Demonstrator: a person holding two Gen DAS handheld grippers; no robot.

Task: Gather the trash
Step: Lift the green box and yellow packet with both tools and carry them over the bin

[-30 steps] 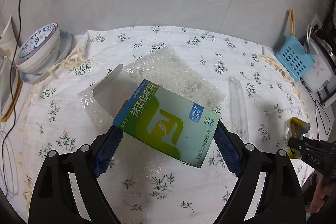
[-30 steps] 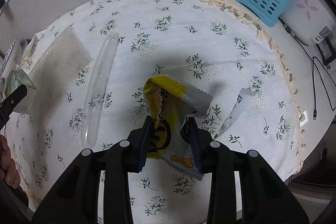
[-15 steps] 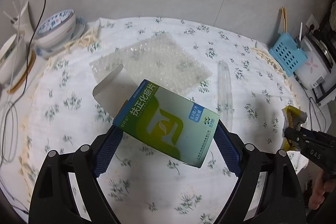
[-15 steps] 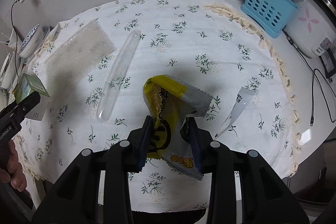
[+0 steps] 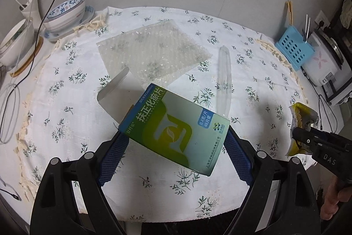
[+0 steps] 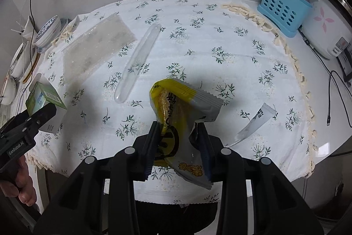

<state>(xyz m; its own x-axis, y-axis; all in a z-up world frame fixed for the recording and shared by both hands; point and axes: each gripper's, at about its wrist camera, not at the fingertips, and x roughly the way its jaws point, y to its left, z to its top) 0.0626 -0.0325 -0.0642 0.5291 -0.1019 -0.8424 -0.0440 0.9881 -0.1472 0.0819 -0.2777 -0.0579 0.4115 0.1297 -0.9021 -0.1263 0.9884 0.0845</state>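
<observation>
Box [image 5: 173, 129] between left gripper [image 5: 173, 142] pads

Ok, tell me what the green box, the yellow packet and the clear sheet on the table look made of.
Green box: thin printed cardboard, slightly glossy, with an open flap showing a plain white inside.
Yellow packet: likely plastic film, shiny and crinkled, with a zigzag-cut sealed edge.
Clear sheet: apparently bubble wrap, transparent plastic covered in small glinting bumps, the tablecloth print showing through.

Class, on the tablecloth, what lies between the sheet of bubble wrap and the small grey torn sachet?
A long clear plastic tube lies between bubble wrap and sachet, then bare floral cloth; the right wrist view shows it.
</observation>
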